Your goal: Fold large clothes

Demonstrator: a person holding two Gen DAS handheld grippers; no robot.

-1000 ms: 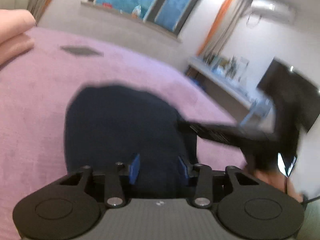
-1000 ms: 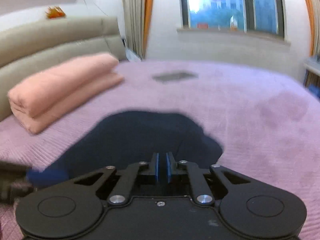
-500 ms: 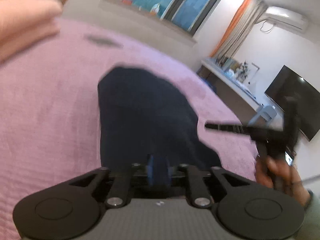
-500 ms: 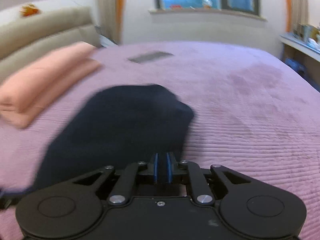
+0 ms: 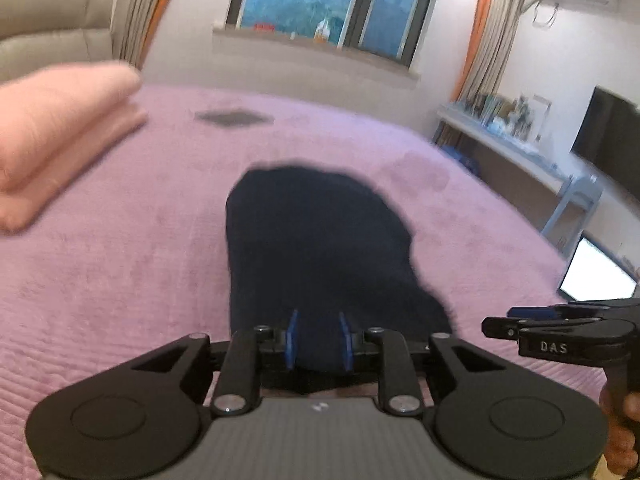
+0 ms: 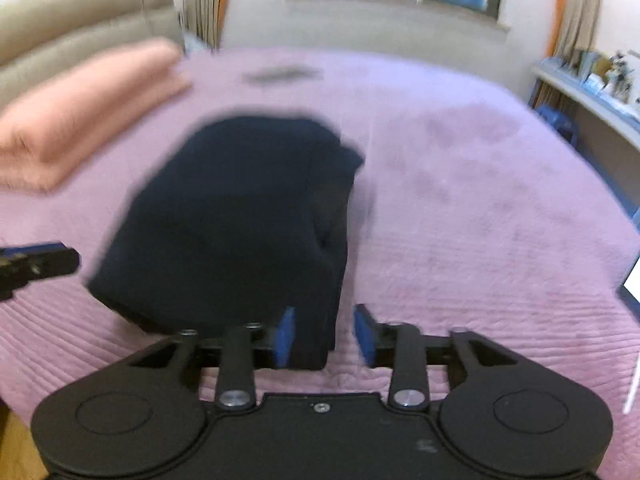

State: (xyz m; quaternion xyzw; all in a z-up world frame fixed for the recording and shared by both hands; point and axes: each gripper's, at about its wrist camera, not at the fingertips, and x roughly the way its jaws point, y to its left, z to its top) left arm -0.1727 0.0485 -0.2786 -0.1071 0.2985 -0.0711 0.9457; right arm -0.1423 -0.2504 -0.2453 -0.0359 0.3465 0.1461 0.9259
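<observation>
A dark navy garment [image 5: 320,248] lies folded in a long strip on the purple bed [image 5: 120,264]; it also shows in the right wrist view [image 6: 240,220]. My left gripper [image 5: 319,338] is open, its blue pads either side of the garment's near edge. My right gripper [image 6: 325,336] is open, with the garment's near right corner between its pads. The right gripper also shows at the right edge of the left wrist view [image 5: 520,318], beside the garment. The left gripper's tip shows at the left edge of the right wrist view [image 6: 44,260].
A folded pink blanket [image 5: 60,136] lies at the bed's left by the beige headboard [image 6: 80,28]. A small dark item [image 5: 230,117] lies far up the bed. A shelf [image 5: 520,148], a TV [image 5: 608,128] and a lit laptop [image 5: 596,276] stand to the right.
Both grippers were shut half a second ago and are now open. The garment has been drawn toward me and lies flat on the bed; both views have swung to face the window.
</observation>
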